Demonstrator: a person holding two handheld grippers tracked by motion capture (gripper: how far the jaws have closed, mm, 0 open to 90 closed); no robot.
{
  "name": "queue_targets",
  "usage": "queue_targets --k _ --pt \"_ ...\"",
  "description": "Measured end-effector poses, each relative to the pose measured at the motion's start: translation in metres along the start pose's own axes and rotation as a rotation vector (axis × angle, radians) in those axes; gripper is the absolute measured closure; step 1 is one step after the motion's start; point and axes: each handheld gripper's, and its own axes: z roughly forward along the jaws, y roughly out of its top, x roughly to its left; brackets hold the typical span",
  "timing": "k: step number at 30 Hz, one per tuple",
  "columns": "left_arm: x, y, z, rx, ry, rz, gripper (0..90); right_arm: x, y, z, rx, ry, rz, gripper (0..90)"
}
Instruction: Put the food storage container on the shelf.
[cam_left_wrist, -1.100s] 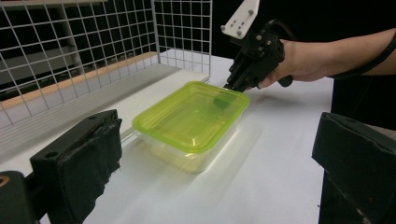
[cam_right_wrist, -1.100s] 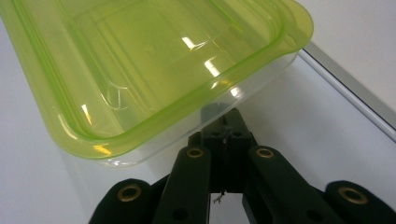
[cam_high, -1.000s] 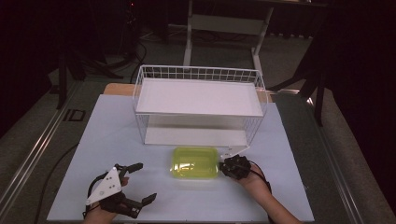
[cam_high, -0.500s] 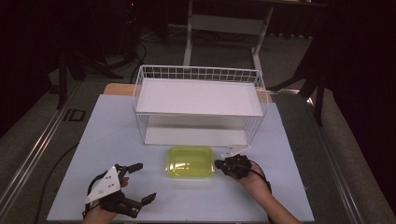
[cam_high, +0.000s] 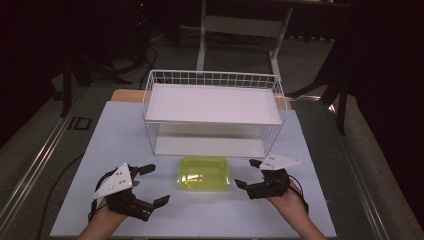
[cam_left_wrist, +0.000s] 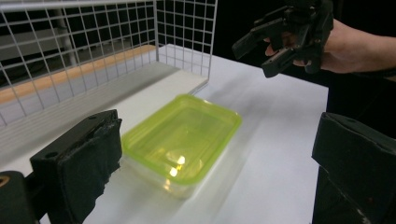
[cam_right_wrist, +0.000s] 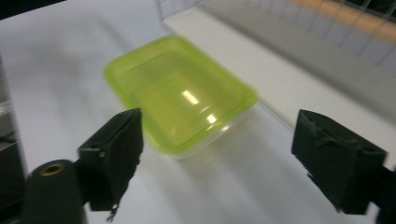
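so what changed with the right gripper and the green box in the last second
The right gripper let go of the yellow-green container and drew back to the right; its jaws now stand open, clear of the box. The container slid a little toward the person as it was set down and now rests on the table in front of the wire rack. The left gripper stayed open in place, and the rack did not move.

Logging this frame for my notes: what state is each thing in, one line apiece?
Yellow-green lidded plastic container: lid on, flat on the table, in front of the rack, free of both grippers.
White wire two-tier rack: upright, both shelves bare.
Left gripper: open, holding nothing.
Right gripper: open, holding nothing, just right of the container.
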Motion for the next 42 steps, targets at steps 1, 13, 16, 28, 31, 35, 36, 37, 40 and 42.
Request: queue_targets --k 1,13,16,28,31,35,36,37,40,42 --pt "0.001 0.003 0.002 0.007 -0.005 -0.005 2.3 0.001 0.001 -0.001 -0.012 -0.029 -0.004 13.1" --pt "0.022 0.023 0.038 0.122 -0.028 -0.138 2.4 0.003 0.013 0.004 -0.038 -0.019 0.086 17.6" --pt "0.029 0.021 0.048 0.150 -0.016 -0.185 2.7 0.002 0.014 0.010 0.001 -0.019 0.148 14.0" --pt "0.051 -0.003 0.080 0.321 0.082 -0.449 7.0 0.000 0.009 0.049 0.124 0.017 0.422 16.3" --pt "0.057 -0.013 0.089 0.390 0.137 -0.560 14.5 -0.002 0.004 0.061 0.157 -0.003 0.481 24.5" --pt "0.060 -0.022 0.095 0.422 0.137 -0.615 27.9 -0.006 -0.001 0.067 0.174 0.005 0.564 34.0" --pt "0.061 -0.024 0.096 0.424 0.132 -0.635 32.5 -0.007 -0.002 0.068 0.179 0.009 0.590 37.4" --pt "0.062 -0.026 0.097 0.425 0.128 -0.651 39.0 -0.008 -0.003 0.070 0.185 0.012 0.611 41.7" --pt "0.062 -0.029 0.101 0.439 0.107 -0.664 48.8 -0.009 -0.006 0.073 0.199 0.009 0.645 53.9" --pt "0.062 -0.030 0.102 0.442 0.096 -0.673 54.4 -0.009 -0.006 0.074 0.209 -0.002 0.657 64.5"
